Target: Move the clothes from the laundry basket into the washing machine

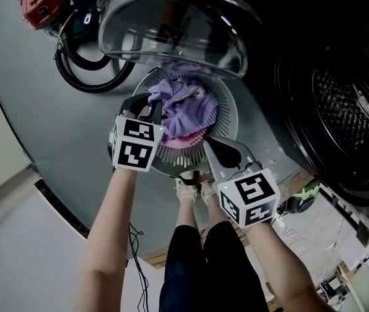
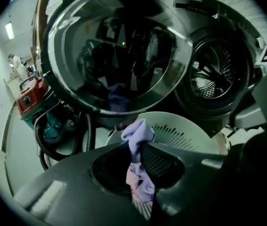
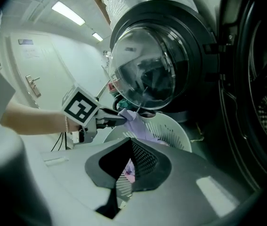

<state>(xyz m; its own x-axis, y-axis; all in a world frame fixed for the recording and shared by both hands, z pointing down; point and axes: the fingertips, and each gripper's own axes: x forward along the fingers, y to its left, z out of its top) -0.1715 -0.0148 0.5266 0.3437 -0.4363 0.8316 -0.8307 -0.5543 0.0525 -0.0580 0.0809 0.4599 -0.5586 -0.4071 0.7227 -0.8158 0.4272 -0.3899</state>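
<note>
A white laundry basket (image 1: 228, 112) stands on the floor below the washing machine's open glass door (image 1: 171, 25). It holds purple clothes (image 1: 187, 106) with a pink piece underneath. My left gripper (image 1: 156, 111) is over the basket's left side, shut on a fold of the purple garment (image 2: 138, 133), which bunches above its jaws and hangs between them. The right gripper view shows that same grip (image 3: 119, 118) over the basket (image 3: 173, 128). My right gripper (image 1: 209, 143) hovers at the basket's near rim, its jaws closed tip to tip on nothing. The dark drum (image 1: 343, 109) gapes at right.
A red vacuum cleaner (image 1: 41, 2) with a black hose (image 1: 86, 70) sits on the floor left of the door. The door overhangs the basket's far side. My feet (image 1: 194, 190) stand right behind the basket. Small clutter lies on the floor at lower right (image 1: 301, 200).
</note>
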